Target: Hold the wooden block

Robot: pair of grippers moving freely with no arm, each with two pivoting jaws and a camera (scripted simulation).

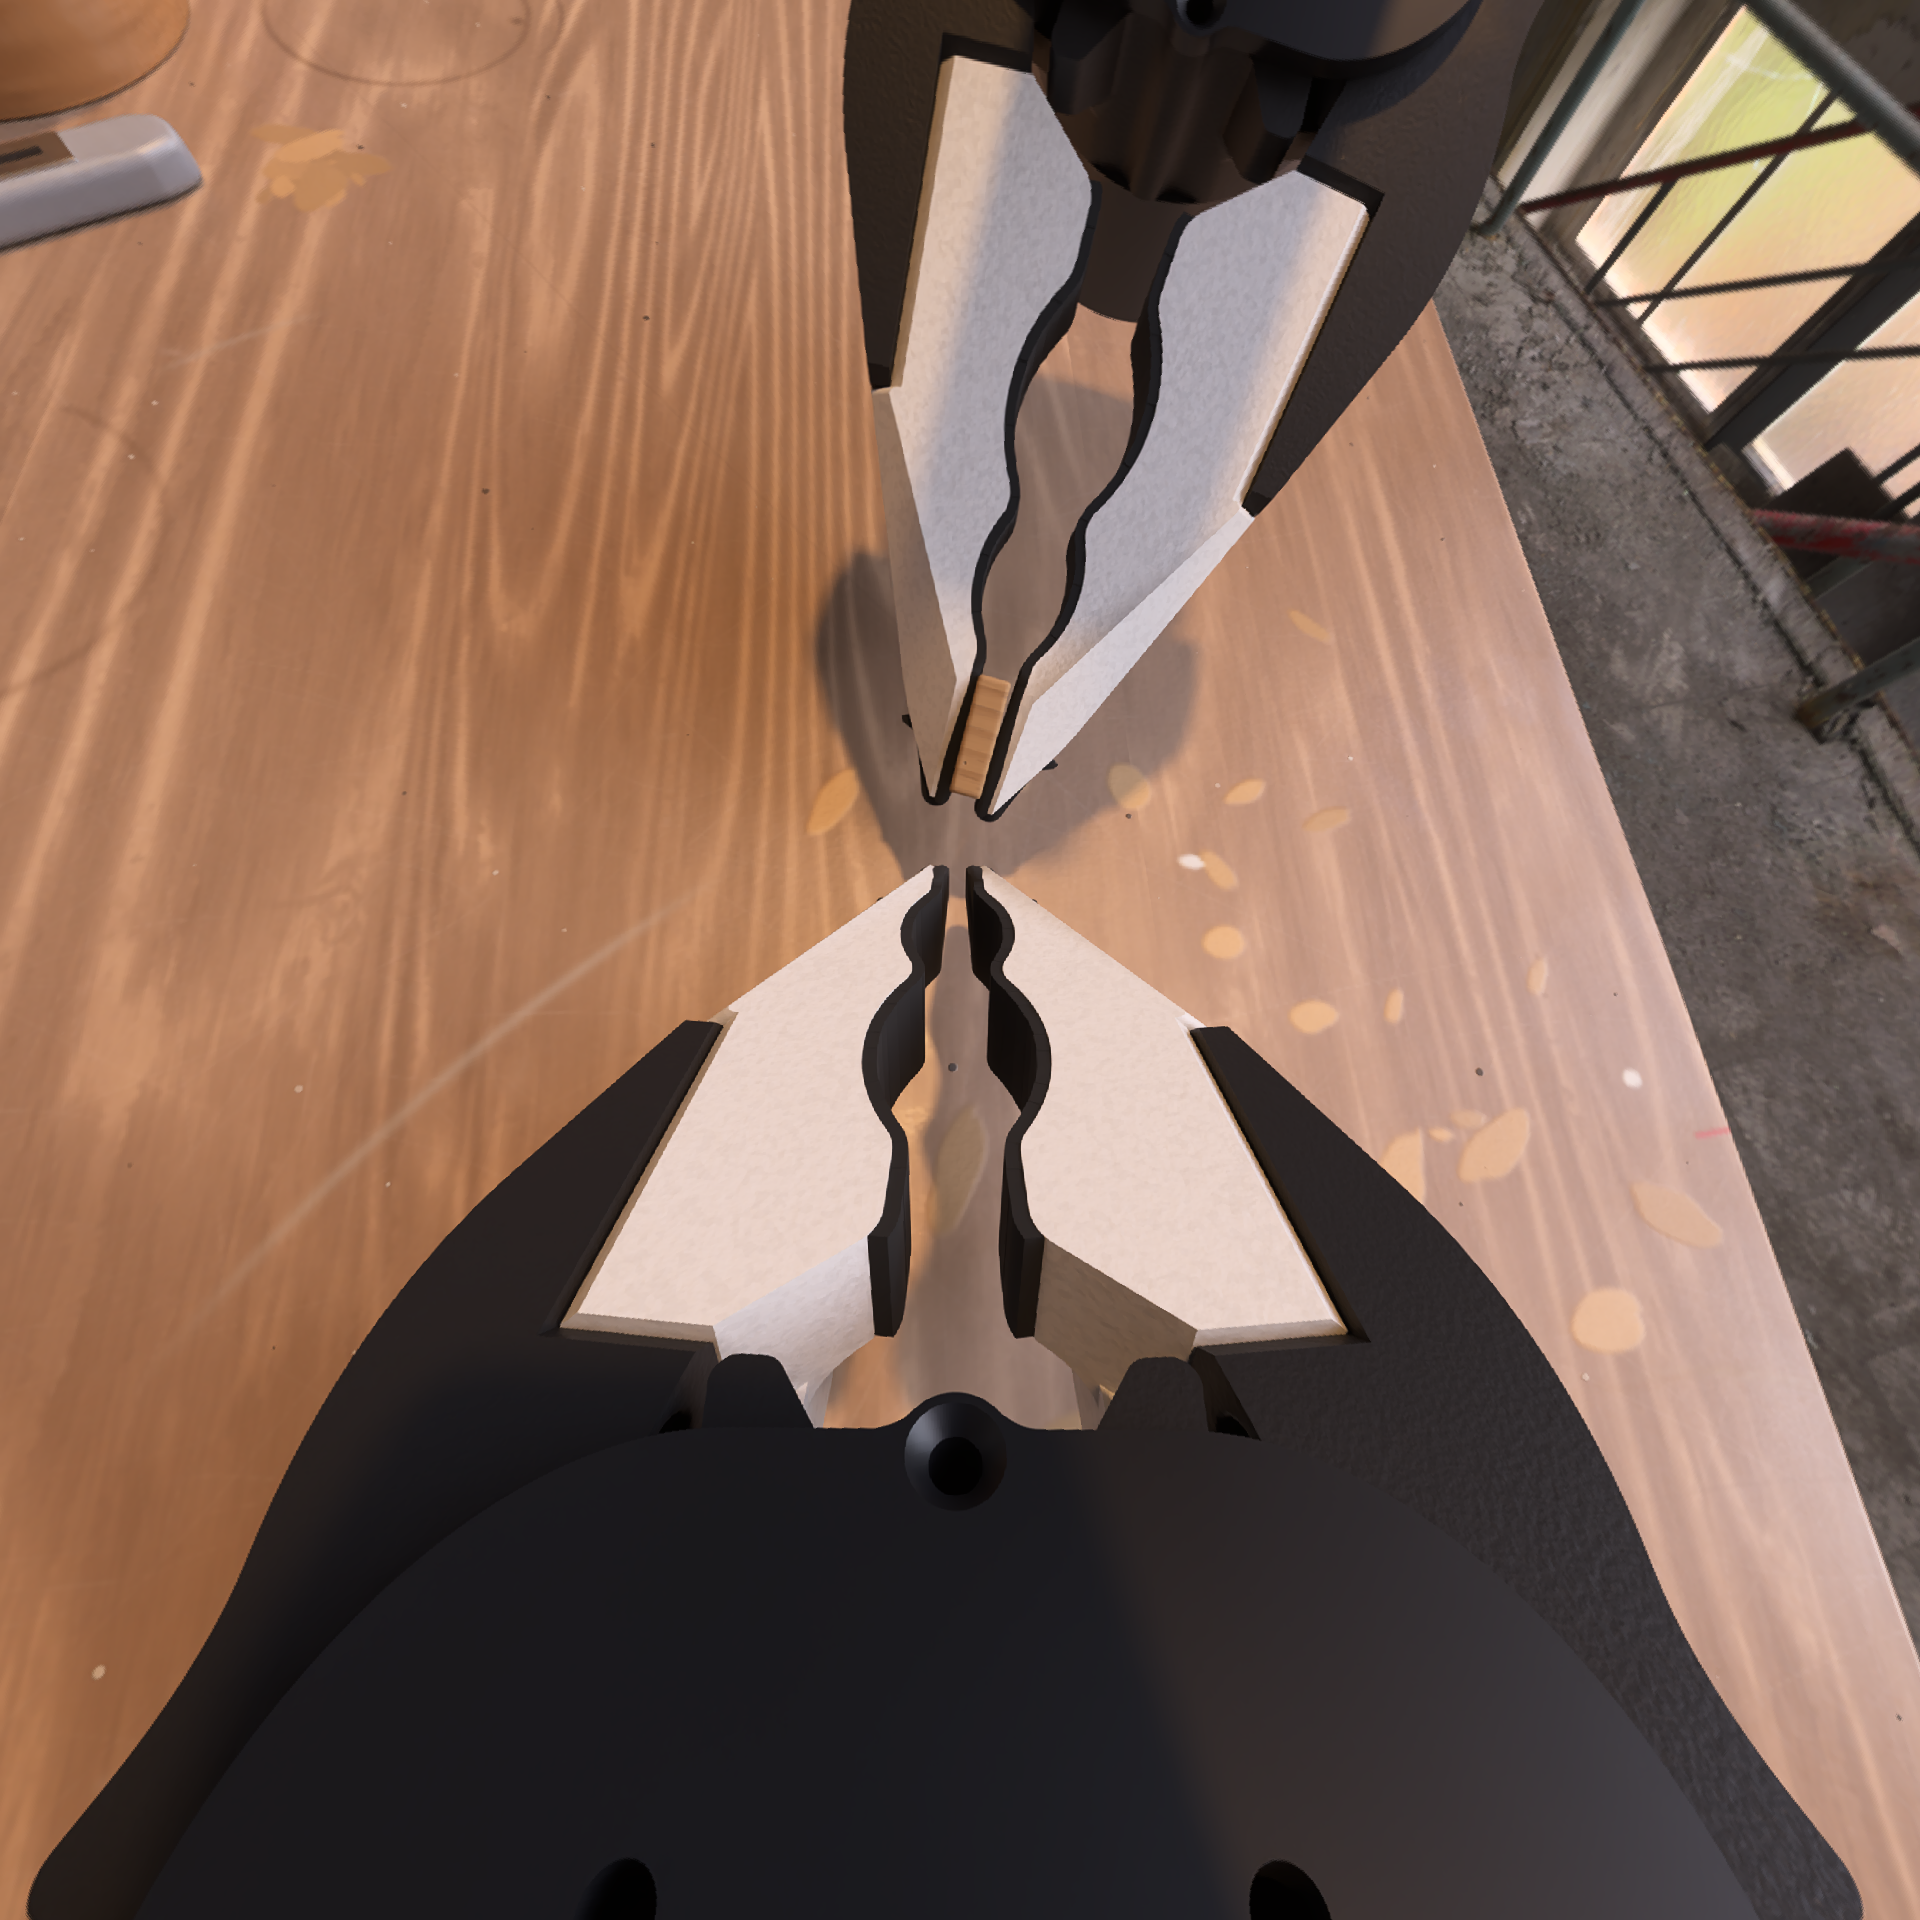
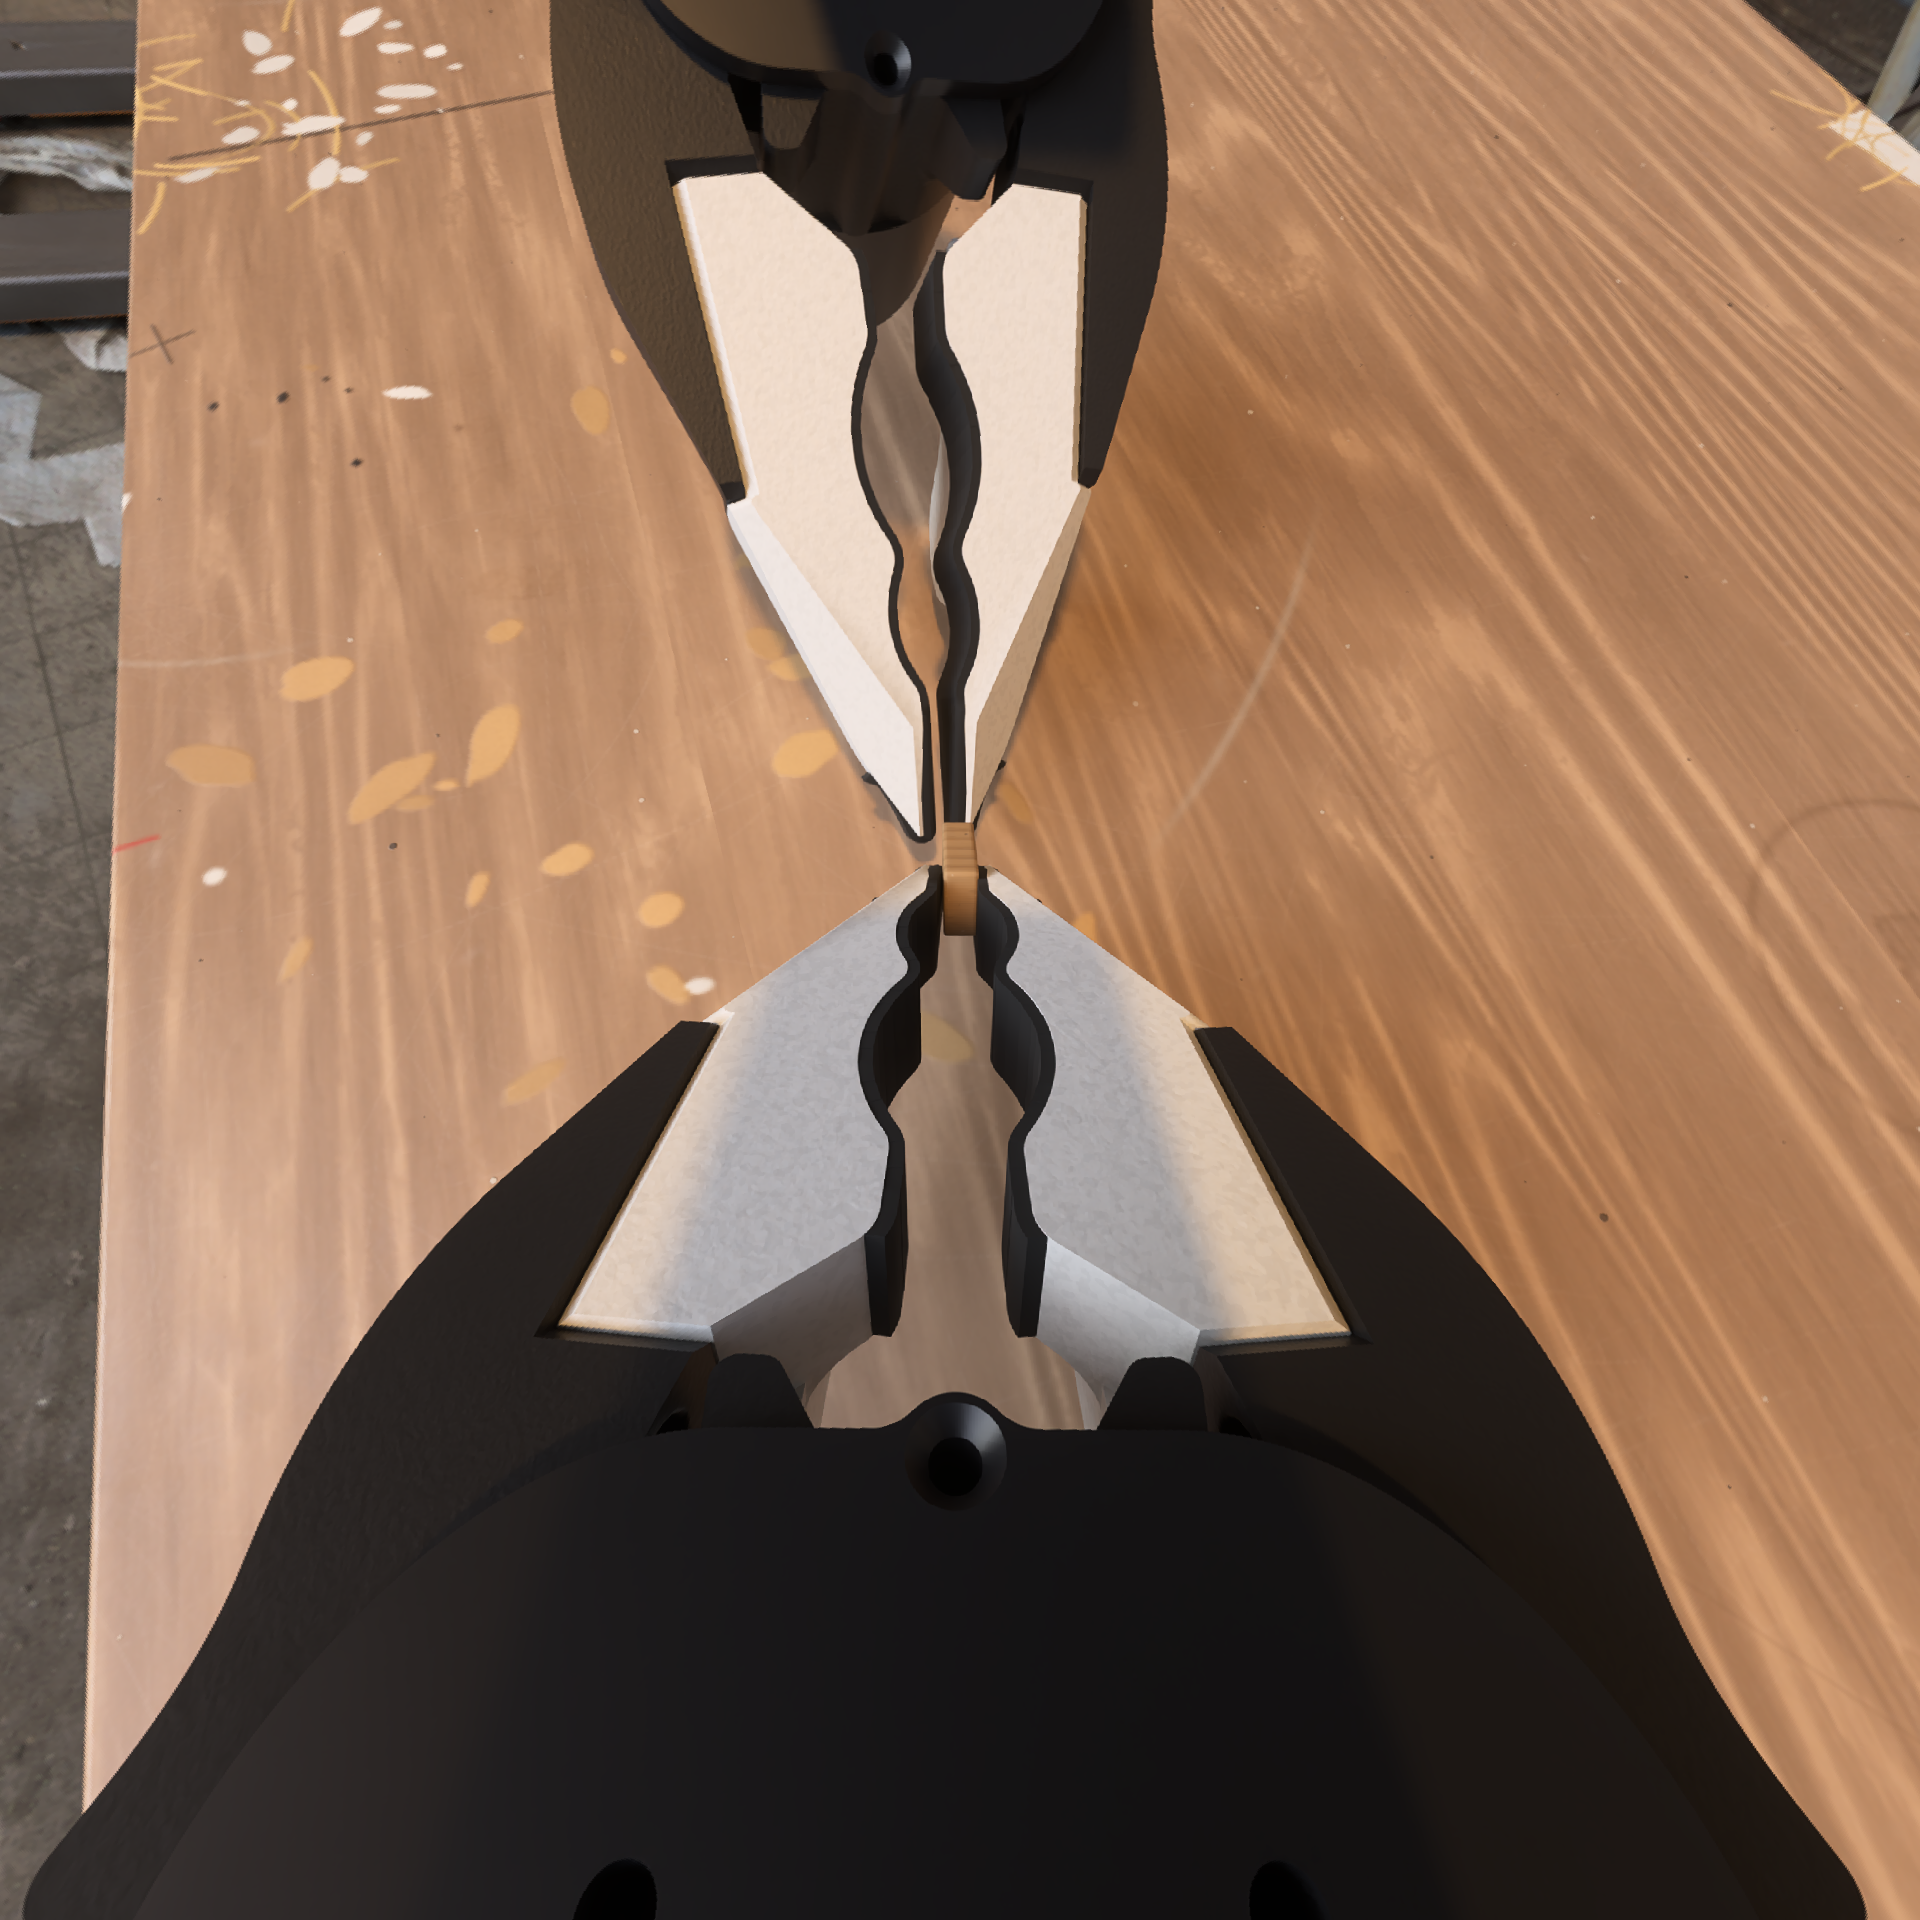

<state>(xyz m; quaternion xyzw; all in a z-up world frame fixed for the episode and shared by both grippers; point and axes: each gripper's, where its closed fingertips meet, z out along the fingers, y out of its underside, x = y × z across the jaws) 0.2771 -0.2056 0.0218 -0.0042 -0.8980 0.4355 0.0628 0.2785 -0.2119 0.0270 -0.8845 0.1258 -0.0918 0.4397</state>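
Observation:
The wooden block (image 1: 982,738) is small, pale and ribbed. My right gripper (image 1: 963,802) is shut on it and holds it at the fingertips above the table. It reaches in from the top of the left wrist view. In the right wrist view the block (image 2: 958,904) sits between my right gripper's (image 2: 958,881) tips and sticks out a little past them. My left gripper (image 1: 957,881) is shut and empty. It faces the right gripper tip to tip, with a small gap to the block. It also shows at the top of the right wrist view (image 2: 943,826).
The wooden table (image 1: 416,727) has pale flecks on it. A grey flat object (image 1: 99,171) and a round wooden piece (image 1: 73,42) lie at the far left. The table's edge (image 1: 1621,831) runs along the right, with concrete floor (image 1: 1714,623) and a metal railing (image 1: 1766,260) beyond.

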